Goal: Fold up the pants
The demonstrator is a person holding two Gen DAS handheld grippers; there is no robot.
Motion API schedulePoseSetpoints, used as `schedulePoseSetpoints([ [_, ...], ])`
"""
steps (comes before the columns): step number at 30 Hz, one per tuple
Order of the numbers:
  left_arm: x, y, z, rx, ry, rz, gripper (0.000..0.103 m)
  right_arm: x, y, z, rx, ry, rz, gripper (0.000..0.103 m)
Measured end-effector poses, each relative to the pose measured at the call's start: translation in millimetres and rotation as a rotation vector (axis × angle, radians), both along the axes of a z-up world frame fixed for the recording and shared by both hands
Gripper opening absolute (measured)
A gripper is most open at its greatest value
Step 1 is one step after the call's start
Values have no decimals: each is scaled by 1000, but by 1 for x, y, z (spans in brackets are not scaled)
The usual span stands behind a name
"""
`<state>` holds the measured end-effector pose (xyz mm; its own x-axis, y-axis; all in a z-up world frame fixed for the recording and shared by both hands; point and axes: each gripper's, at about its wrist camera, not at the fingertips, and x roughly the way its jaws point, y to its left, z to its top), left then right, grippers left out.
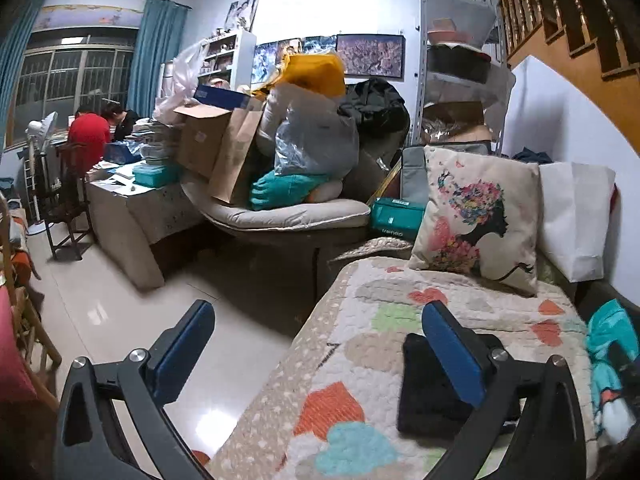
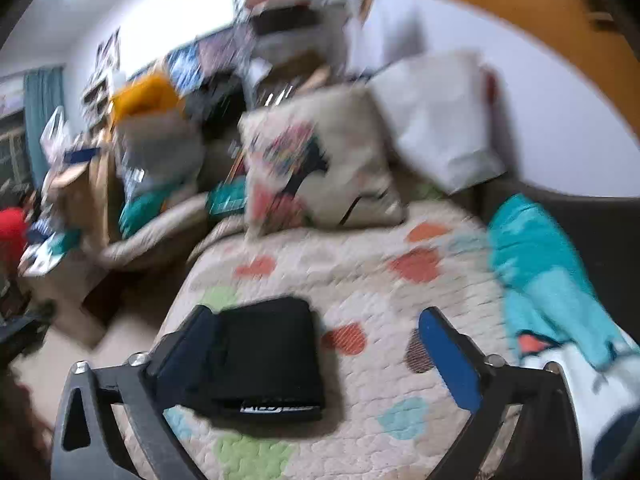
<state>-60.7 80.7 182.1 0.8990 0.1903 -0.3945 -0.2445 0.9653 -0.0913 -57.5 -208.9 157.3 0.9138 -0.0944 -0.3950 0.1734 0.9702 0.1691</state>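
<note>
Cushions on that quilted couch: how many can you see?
2. The floral-print cushion stands at the far end of the heart-patterned quilt; a plain white cushion leans against the wall right beside it. Others may be hidden among the clutter behind.

Cluttered home living room. Quilt (image 1: 400, 312) with heart patches covers a daybed, printed pillow (image 1: 476, 216) at its far end. Beyond the pillow: armchair (image 1: 288, 212) piled with bags and boxes, shelves (image 1: 456, 72), posters (image 1: 370, 55) on the wall. Curtained window (image 1: 76, 76) far left, wooden staircase (image 1: 568, 32) above the pillow.
</note>
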Motion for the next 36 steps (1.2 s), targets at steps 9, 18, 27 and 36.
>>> schedulePoseSetpoints([
  [9, -5, -38, -30, 25, 233, -119, 103, -9, 3, -21, -22, 156, -20, 103],
  [18, -9, -69, -59, 128, 320, -195, 103, 2, 25, -65, -31, 340, 60, 103],
  [27, -3, -72, -83, 74, 411, -243, 103, 7, 37, -81, -43, 390, 97, 103],
  [36, 0, -71, -94, 56, 444, -264, 103, 9, 42, -91, -51, 419, 107, 103],
])
